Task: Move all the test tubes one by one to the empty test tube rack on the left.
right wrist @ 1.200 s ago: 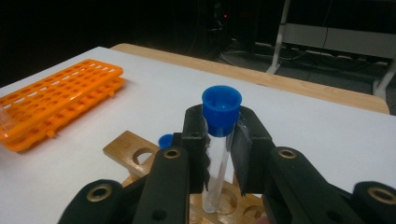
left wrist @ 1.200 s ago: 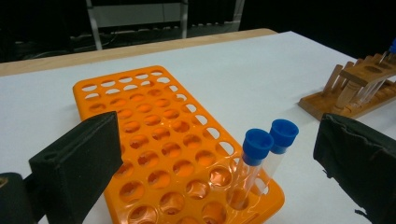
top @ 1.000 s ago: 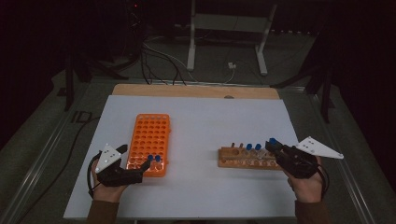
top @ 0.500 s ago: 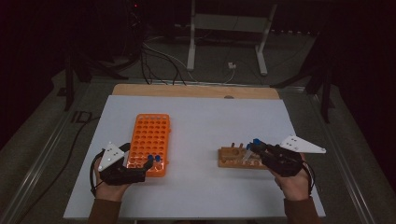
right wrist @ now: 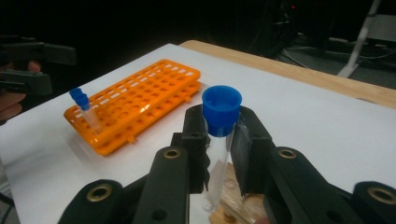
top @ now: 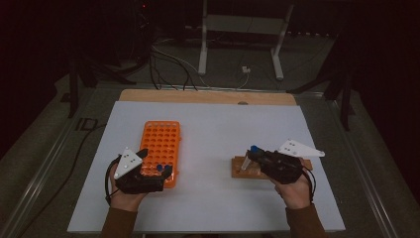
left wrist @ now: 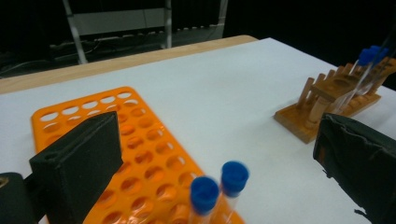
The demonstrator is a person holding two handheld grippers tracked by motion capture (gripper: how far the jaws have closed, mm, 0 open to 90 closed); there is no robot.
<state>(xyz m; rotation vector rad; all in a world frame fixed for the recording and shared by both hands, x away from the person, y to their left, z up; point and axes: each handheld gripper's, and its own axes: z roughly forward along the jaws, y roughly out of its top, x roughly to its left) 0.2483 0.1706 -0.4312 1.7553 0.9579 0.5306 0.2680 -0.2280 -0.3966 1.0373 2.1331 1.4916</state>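
Observation:
My right gripper [right wrist: 219, 126] is shut on a clear tube with a blue cap [right wrist: 221, 109], which stands upright between the pads. It hangs over the left end of the wooden rack [top: 240, 169]. An orange rack [top: 163, 141] with many holes lies on the left of the white table. Two blue-capped tubes [left wrist: 218, 186] stand at its near right corner. My left gripper [top: 156, 163] is at that corner, open, its jaws wide apart on either side of those two tubes and not touching them. The left gripper view has the wooden rack [left wrist: 327, 95] at the right, with blue caps [left wrist: 371, 53] at its far end.
A white sheet [top: 213, 124] covers the table, with a wooden strip [top: 208, 96] along the far edge. Bare sheet lies between the two racks. Beyond the table are a metal stand [top: 242, 29] and cables on a dark floor.
My right gripper has moved left along the wooden rack, from its right end to its left end, carrying the blue-capped tube. My left gripper has shifted slightly at the orange rack's corner.

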